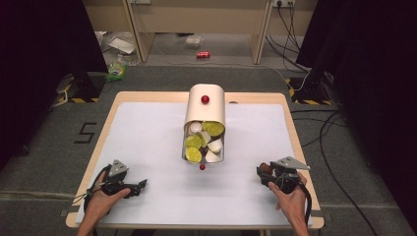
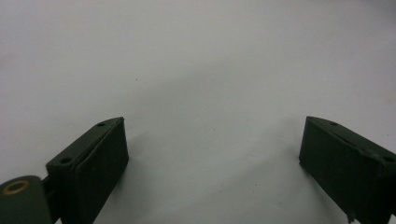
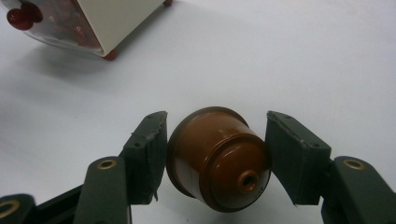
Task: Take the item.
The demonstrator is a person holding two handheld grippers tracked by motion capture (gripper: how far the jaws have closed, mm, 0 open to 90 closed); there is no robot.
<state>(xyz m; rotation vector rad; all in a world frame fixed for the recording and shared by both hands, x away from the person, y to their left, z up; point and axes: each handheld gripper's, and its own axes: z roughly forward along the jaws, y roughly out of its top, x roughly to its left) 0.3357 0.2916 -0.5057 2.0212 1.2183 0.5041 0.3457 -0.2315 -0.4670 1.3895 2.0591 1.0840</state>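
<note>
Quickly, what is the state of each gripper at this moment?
Left gripper: open, nothing between its jaws.
Right gripper: closed on the brown capsule.

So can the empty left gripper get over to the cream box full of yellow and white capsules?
Probably yes. The left gripper has its jaws open with nothing between them, and bare white table lies between it and the cream box with the clear lid.

A lab — black curtains [image 1: 39,59], hazard-taped stands [image 1: 78,91], loose floor cables [image 1: 319,128].
</note>
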